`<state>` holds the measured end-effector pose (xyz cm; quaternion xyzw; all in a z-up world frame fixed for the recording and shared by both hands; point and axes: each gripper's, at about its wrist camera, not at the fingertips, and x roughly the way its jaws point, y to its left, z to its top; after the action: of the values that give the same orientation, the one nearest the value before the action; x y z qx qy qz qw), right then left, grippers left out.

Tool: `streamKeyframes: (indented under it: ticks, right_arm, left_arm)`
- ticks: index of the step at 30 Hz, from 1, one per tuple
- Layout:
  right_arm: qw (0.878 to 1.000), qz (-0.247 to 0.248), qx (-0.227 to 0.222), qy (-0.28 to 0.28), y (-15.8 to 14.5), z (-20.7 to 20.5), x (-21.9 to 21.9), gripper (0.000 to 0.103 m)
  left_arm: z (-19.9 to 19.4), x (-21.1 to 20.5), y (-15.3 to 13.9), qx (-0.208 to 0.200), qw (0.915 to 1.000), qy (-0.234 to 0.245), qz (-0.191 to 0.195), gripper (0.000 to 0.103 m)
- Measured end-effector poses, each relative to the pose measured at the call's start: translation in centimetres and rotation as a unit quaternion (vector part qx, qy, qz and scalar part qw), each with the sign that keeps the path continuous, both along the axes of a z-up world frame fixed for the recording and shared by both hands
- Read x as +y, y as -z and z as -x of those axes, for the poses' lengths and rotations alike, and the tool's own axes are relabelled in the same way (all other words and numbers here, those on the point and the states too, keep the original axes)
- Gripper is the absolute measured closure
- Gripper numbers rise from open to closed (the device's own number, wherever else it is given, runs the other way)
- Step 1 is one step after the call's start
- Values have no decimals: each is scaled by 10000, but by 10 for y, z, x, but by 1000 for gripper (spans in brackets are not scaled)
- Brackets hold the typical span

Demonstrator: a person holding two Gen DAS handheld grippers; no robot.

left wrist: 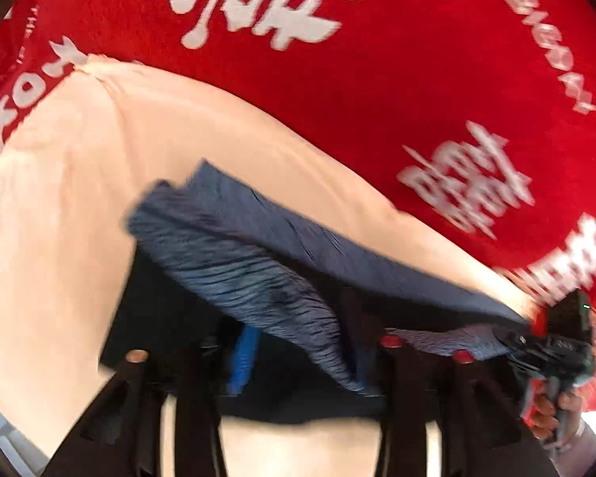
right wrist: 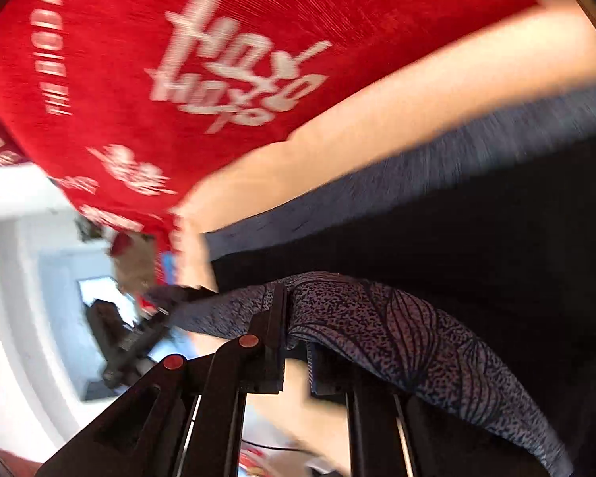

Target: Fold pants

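Both grippers carry the pants across the cream sheet.

Our right gripper point(right wrist: 294, 357) pinches the patterned pants point(right wrist: 397, 338) at lower centre. Our left gripper point(left wrist: 298, 357) has the cloth between its fingers, though we cannot tell how firmly they press. If that hold is loose, the hem could slip. The red printed blanket point(left wrist: 377, 99) fills the upper frame; nothing blocks us.

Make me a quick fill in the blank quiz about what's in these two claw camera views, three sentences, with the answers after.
1. The blue-grey patterned garment being folded is a pair of ___.
2. The right claw is ___ on that garment's edge.
3. The blanket in the background is ___ with white lettering.

Missing words: pants; shut; red.
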<state>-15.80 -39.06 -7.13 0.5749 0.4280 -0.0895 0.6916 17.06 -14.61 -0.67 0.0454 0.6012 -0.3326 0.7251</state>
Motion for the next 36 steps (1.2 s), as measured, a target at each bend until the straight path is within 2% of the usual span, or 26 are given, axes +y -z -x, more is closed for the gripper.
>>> streamKeyframes:
  ticks: [4, 6, 7, 8, 10, 13, 16, 17, 20, 22, 24, 25, 26, 28, 30, 31, 32, 36]
  right_arm:
    - [9986, -68, 494, -198, 55, -30, -27, 90]
    - [9995, -163, 261, -21, 57, -29, -29, 85]
    - [9997, -137, 211, -77, 53, -29, -27, 71]
    - [9998, 0, 123, -162, 43, -27, -22, 47]
    - [9984, 391, 89, -405, 18, -27, -9, 28]
    - [9936, 841, 61, -746, -11, -32, 16, 30]
    - [9883, 1077, 0, -1075, -21, -55, 38, 56]
    - [9836, 1267, 123, -1276, -18, -67, 45, 56]
    - [9739, 1524, 514, -1604, 8, -105, 49, 56]
    - [9642, 1815, 894, -1715, 29, -116, 48, 57]
    - [9649, 1966, 718, -1583, 31, -123, 40, 57]
    - [9637, 2089, 703, -1507, 28, -125, 35, 57]
    - [9621, 2263, 768, -1310, 23, -124, 25, 57]
    - [9613, 2419, 857, -1000, 16, -117, 12, 56]
    - [9708, 2156, 760, -730, 9, -100, -2, 54]
    - [9760, 1989, 619, -635, 2, -85, -5, 47]
    - [9767, 1964, 581, -643, -4, -73, -5, 38]
    - [9761, 2009, 460, -686, -23, -18, 7, 35]
  left_arm:
    - [-21, -25, 44, -265, 9982, -159, -518, 53]
    - [-24, -29, 50, -374, 9970, -267, -621, 53]
    - [-24, -28, 46, -367, 9968, -314, -637, 53]
    - [-23, -27, 42, -376, 9966, -328, -648, 53]
    - [-19, -19, 25, -487, 9961, -331, -659, 53]
    - [-12, -7, 5, -685, 9941, -291, -786, 53]
    - [-1, -7, 4, -677, 9934, -71, -926, 53]
    - [3, -12, 6, -641, 9934, -5, -948, 53]
    - [14, -29, 30, -589, 9904, 173, -1237, 53]
    - [20, -41, 42, -917, 9860, 218, -1375, 53]
    - [26, -55, 50, -1140, 9829, 381, -1396, 38]
    - [28, -58, 52, -1111, 9836, 460, -1344, 23]
    - [29, -63, 54, -1129, 9830, 524, -1352, 22]
    - [33, -70, 56, -1237, 9779, 595, -1577, 22]
    - [35, -71, 49, -1127, 9794, 525, -1589, 22]
    - [38, -69, 45, -1047, 9808, 510, -1564, 22]
    - [42, -68, 41, -991, 9814, 520, -1561, 22]
    - [79, -71, 24, -973, 9776, 867, -1654, 22]
